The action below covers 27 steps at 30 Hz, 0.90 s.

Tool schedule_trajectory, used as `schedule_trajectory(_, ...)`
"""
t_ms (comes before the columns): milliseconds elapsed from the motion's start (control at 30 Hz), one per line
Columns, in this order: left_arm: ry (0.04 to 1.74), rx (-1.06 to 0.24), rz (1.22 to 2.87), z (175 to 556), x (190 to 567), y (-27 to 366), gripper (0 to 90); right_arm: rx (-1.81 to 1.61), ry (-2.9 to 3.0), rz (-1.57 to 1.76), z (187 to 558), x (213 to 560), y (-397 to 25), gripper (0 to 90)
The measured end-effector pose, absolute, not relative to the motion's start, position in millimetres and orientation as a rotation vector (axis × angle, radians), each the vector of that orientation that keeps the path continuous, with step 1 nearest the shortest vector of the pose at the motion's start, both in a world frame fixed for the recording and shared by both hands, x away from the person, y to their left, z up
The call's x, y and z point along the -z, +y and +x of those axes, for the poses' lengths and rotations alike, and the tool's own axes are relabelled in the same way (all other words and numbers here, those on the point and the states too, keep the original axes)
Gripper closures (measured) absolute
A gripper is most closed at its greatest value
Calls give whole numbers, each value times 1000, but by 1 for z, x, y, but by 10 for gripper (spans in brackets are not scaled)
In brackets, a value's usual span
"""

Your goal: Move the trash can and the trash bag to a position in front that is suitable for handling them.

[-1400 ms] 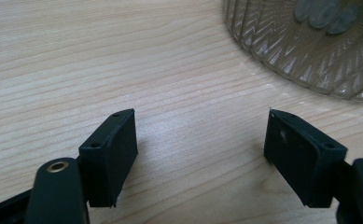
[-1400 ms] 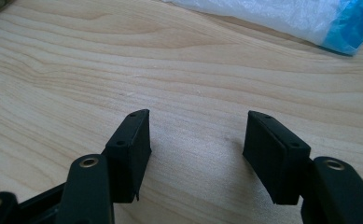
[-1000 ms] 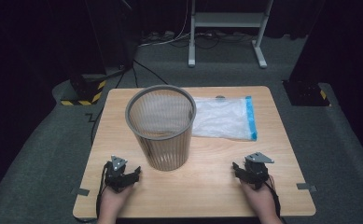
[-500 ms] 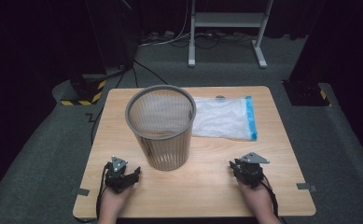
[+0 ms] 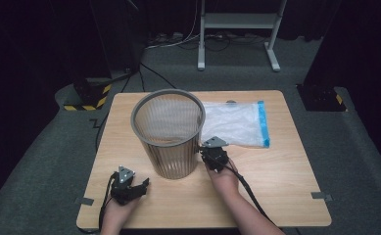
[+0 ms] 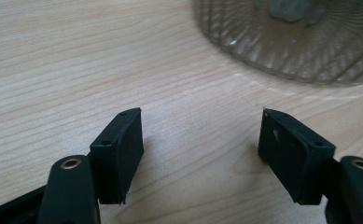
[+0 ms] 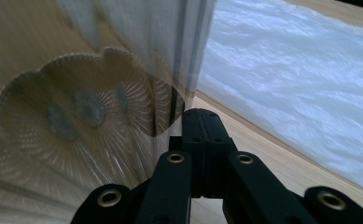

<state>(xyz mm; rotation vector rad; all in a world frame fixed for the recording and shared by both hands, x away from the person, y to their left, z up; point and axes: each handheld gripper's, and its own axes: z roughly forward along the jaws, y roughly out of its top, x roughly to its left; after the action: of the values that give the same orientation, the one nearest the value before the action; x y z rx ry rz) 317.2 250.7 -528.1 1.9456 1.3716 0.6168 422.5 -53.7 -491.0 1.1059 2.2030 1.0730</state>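
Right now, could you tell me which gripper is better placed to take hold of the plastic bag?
Right. The right gripper, jaws shut, sits at the near edge of the plastic bag, beside the basket. The left gripper rests open near the table's front edge.

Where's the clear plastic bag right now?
In the high view, the clear plastic bag with a blue strip lies flat on the table's far right, just behind the grey mesh wastebasket.

Bag (image 5: 237,123) lies right of basket (image 5: 168,132) on table (image 5: 276,181).
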Motion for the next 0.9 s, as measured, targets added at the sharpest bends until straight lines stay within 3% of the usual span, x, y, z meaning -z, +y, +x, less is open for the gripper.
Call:
schedule_trajectory(267, 1369, -587, 1932, 308, 528, 262, 297, -1183, 2317, 1003, 413, 490, -5, 764)
schedule_trajectory(500, 1372, -598, 1953, 308, 528, 257, 285, -1051, 2188, 1206, 456, 494, -45, 507)
schedule_trajectory(600, 1369, -605, 1955, 309, 528, 258, 286, -1053, 2196, 1301, 479, 501, -54, 454)
schedule_trajectory(800, 1373, -599, 1952, 309, 528, 257, 286, -914, 2259, 1268, 499, 518, -27, 438)
schedule_trajectory(833, 1373, -599, 1952, 309, 528, 257, 286, -932, 2258, 1269, 500, 520, -24, 466)
schedule_trajectory(900, 1373, -602, 1951, 308, 528, 257, 286, -930, 2247, 1267, 502, 519, -21, 627)
